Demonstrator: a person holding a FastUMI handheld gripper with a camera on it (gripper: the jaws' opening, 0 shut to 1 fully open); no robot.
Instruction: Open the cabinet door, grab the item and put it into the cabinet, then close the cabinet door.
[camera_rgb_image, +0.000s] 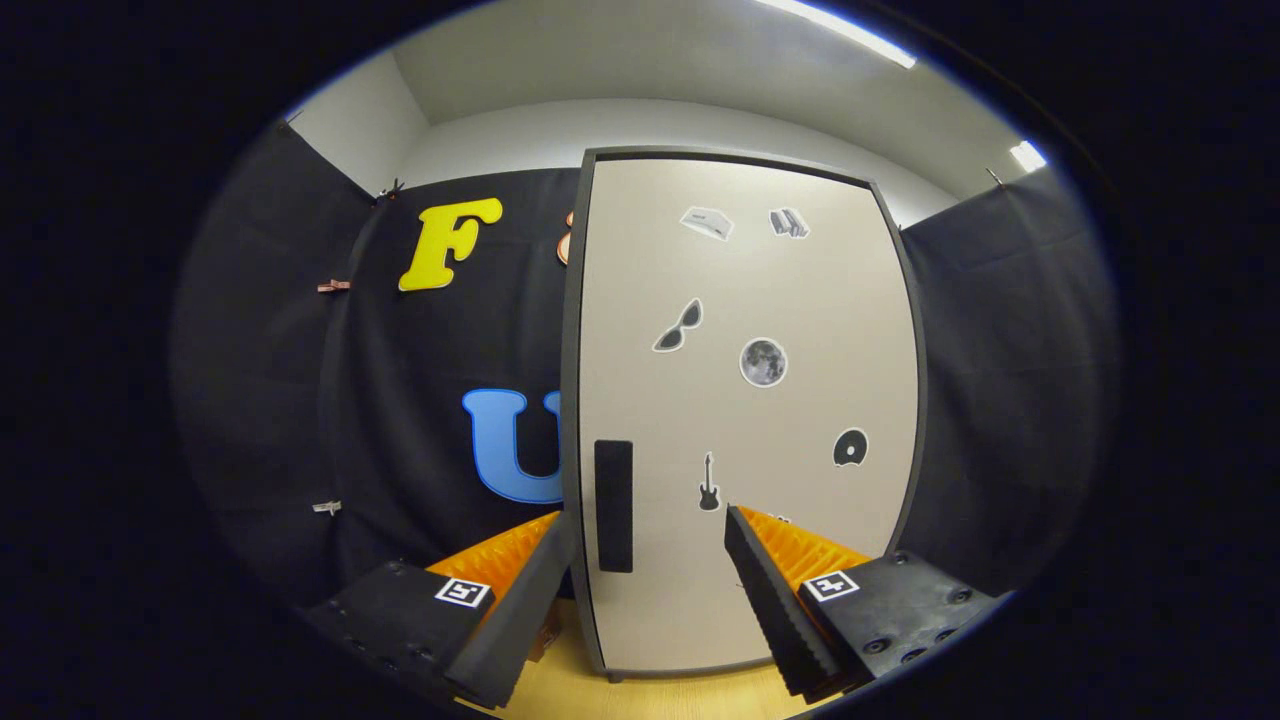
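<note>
A tall cabinet (745, 400) with a beige door in a dark grey frame stands straight ahead, its door shut. Small stickers dot the door. A black vertical handle (613, 505) sits low on the door near its left edge. My gripper (645, 525) is open, its two orange-and-black fingers (520, 600) spread wide with nothing between them. The handle lies just ahead, in the gap between the fingertips and nearer the left one. The right finger (775, 590) overlaps the lower middle of the door.
The cabinet stands on a light wooden surface (640, 690). A small brownish thing (546, 640) peeks out behind the left finger at the cabinet's foot, too hidden to name. Black cloth walls close in both sides.
</note>
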